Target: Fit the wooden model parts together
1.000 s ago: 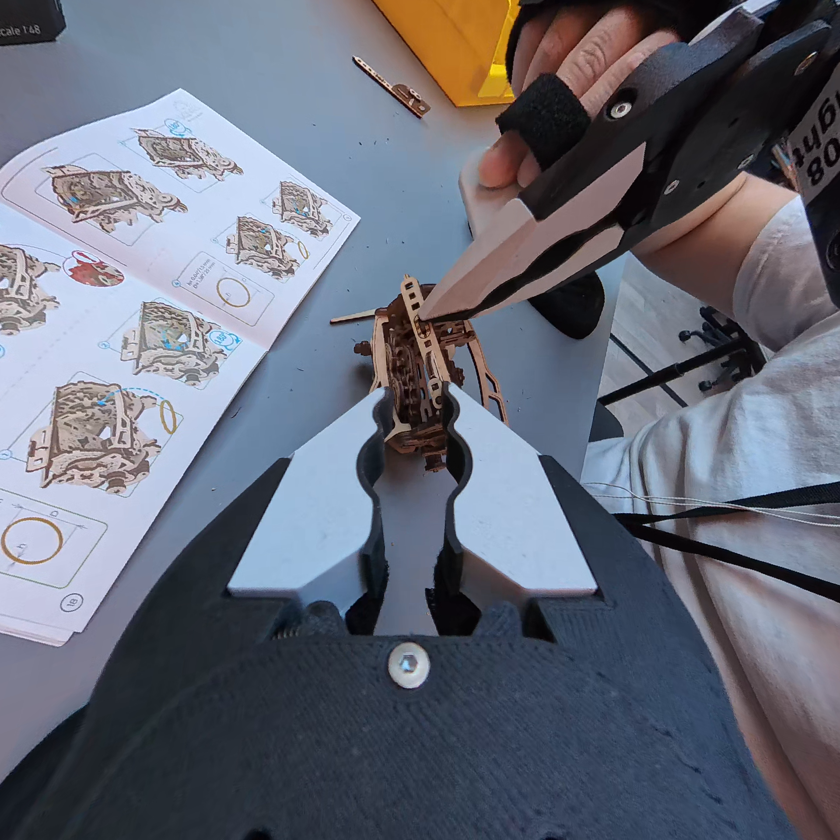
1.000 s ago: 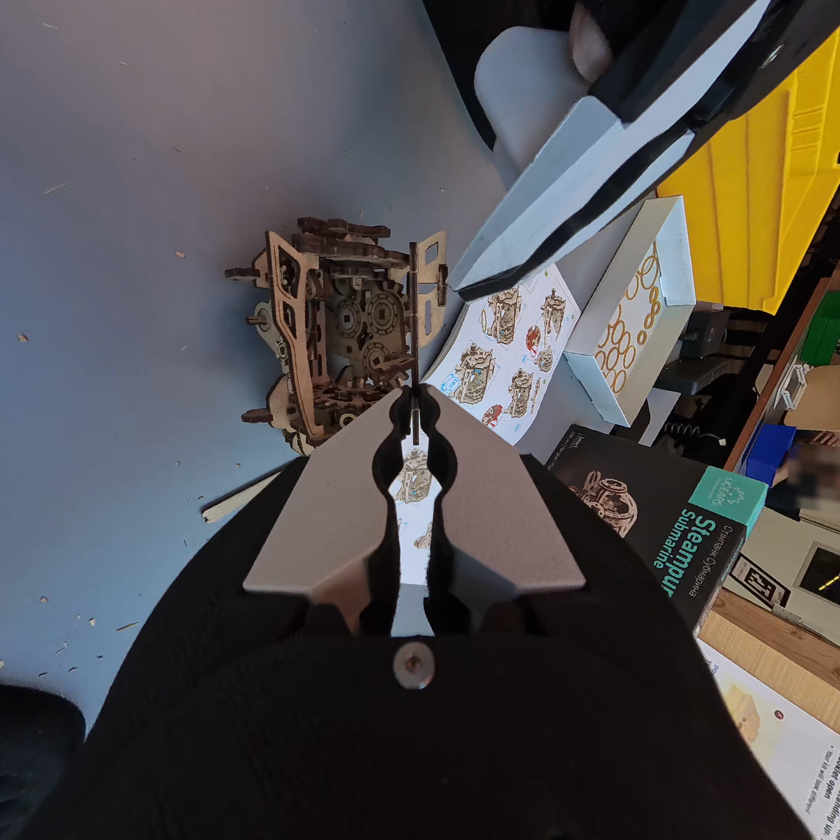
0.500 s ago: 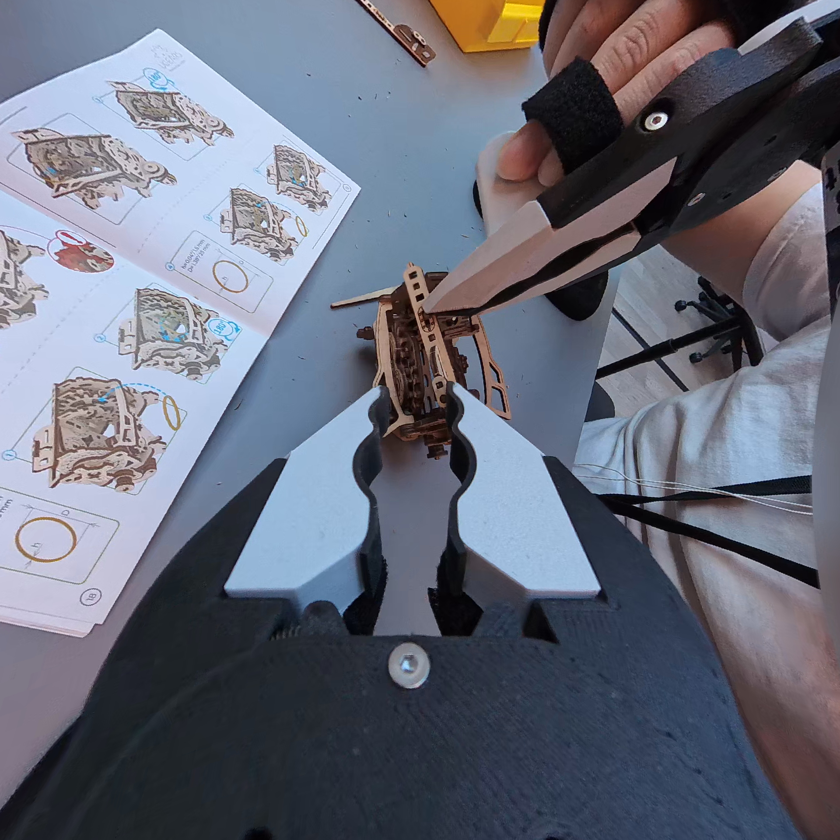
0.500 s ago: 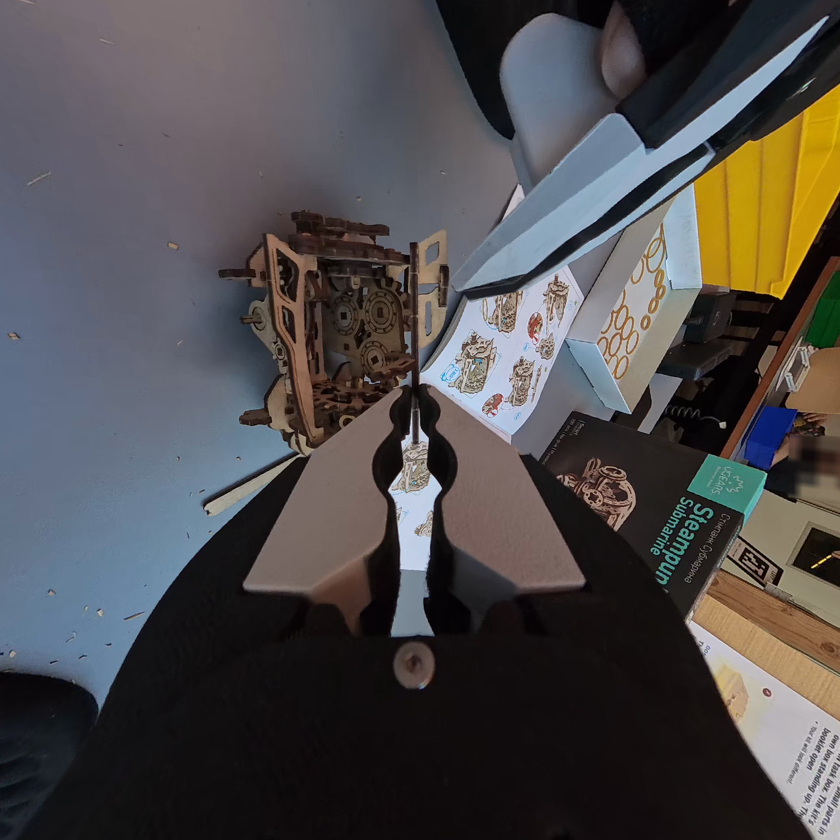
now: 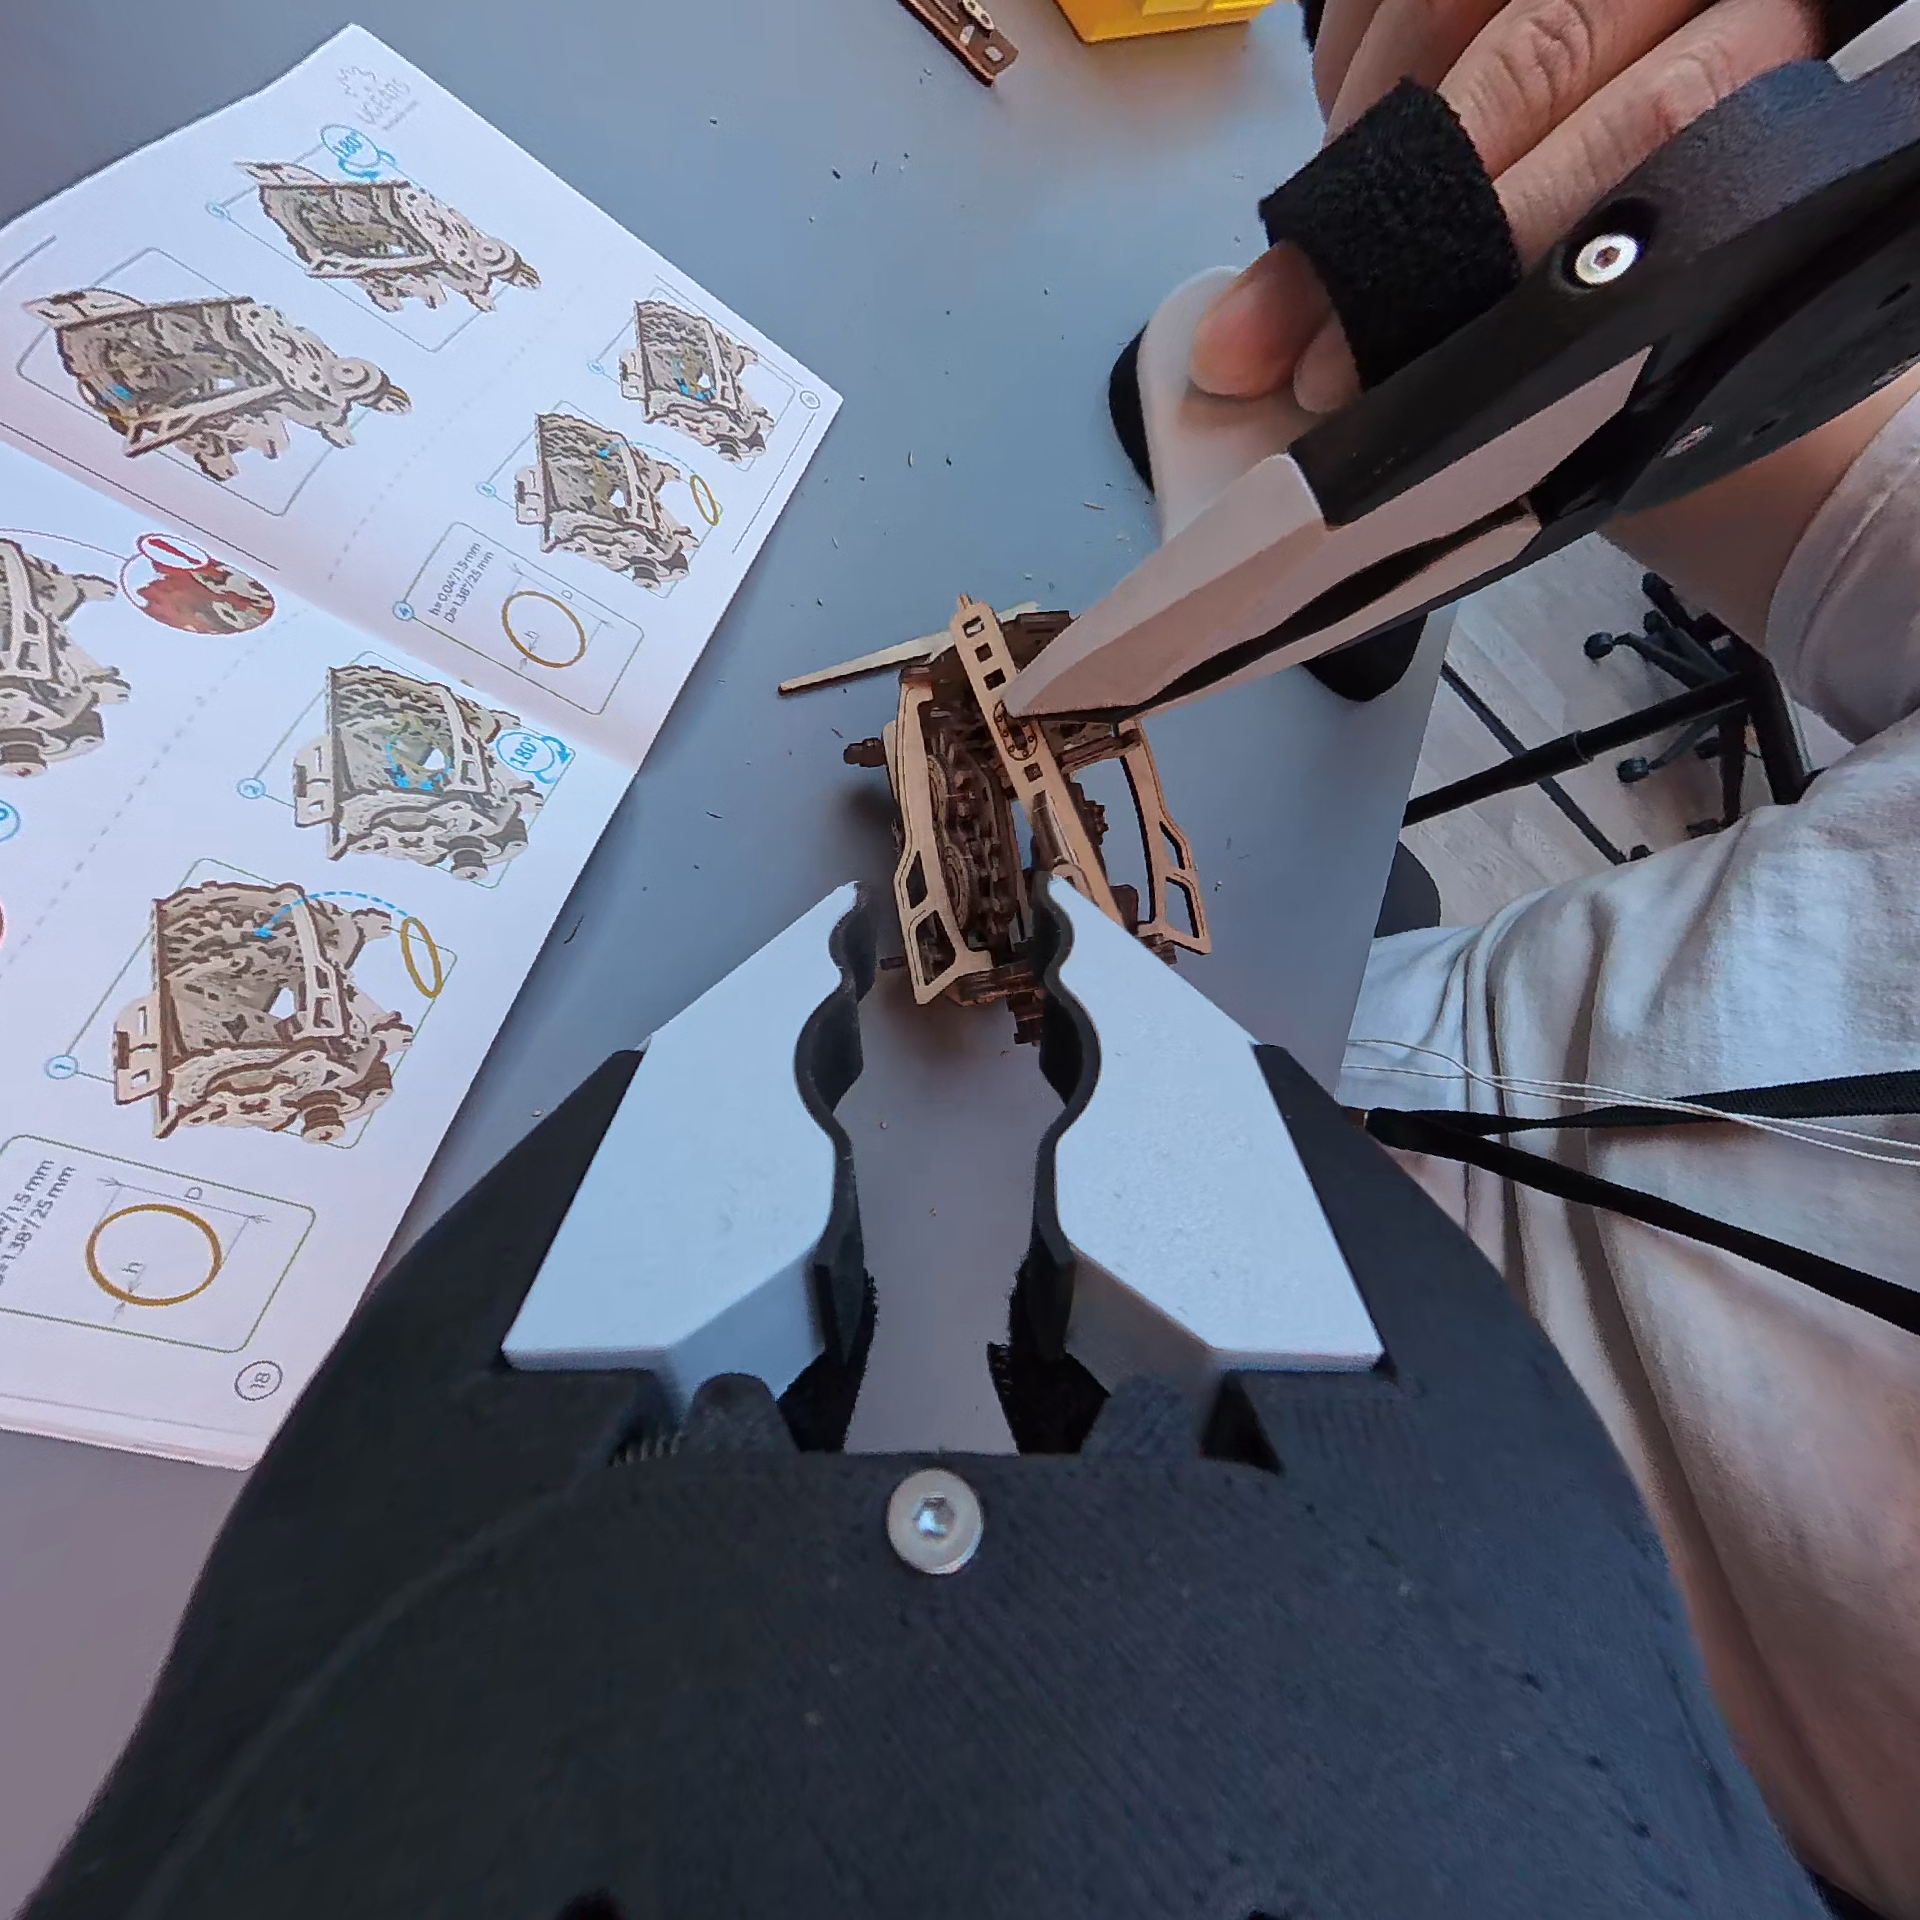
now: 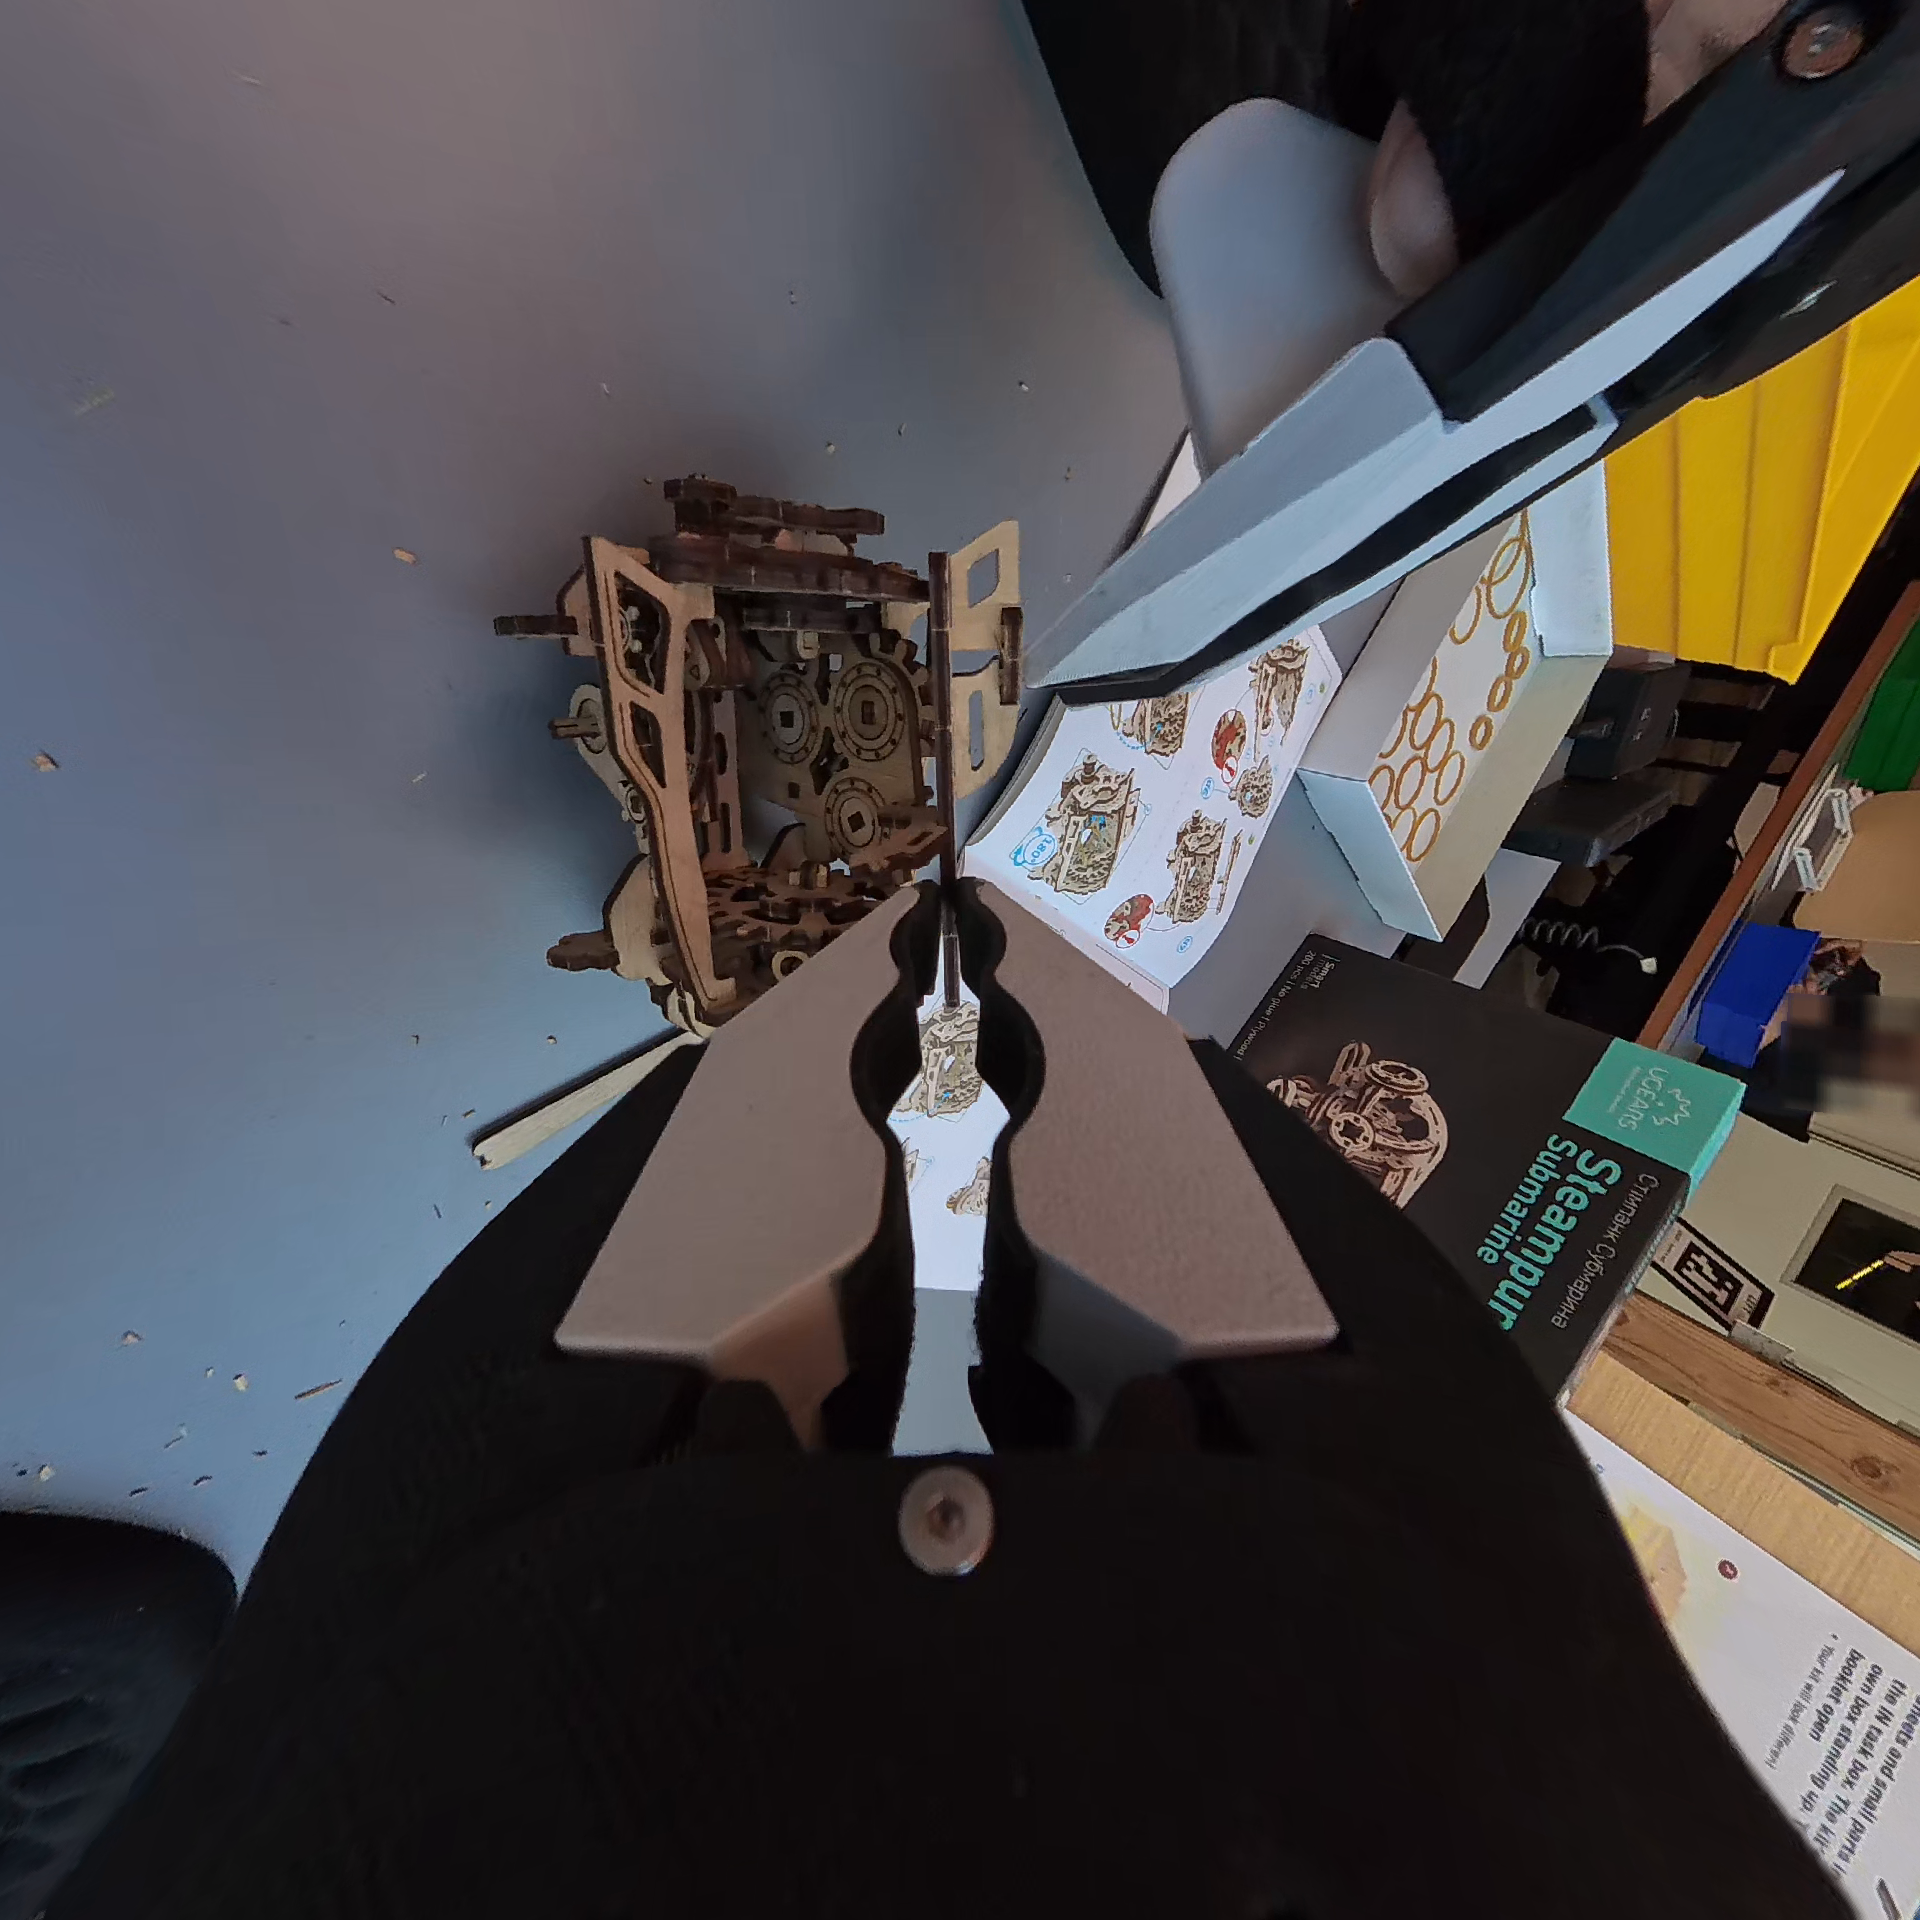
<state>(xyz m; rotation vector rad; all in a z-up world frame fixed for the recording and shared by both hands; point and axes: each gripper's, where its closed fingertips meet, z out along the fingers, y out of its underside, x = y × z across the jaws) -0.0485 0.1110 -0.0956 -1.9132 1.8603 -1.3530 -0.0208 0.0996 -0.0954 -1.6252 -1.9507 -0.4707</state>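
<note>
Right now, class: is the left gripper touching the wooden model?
Cannot tell. In the left wrist view the left gripper is open around the wooden model, its fingertips overlapping the model's near end; neither view plainly shows contact or a gap.

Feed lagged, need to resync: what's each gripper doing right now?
Left gripper: open, jaws either side of the model, not clamped.
Right gripper: shut on the thin wooden panel.
</note>
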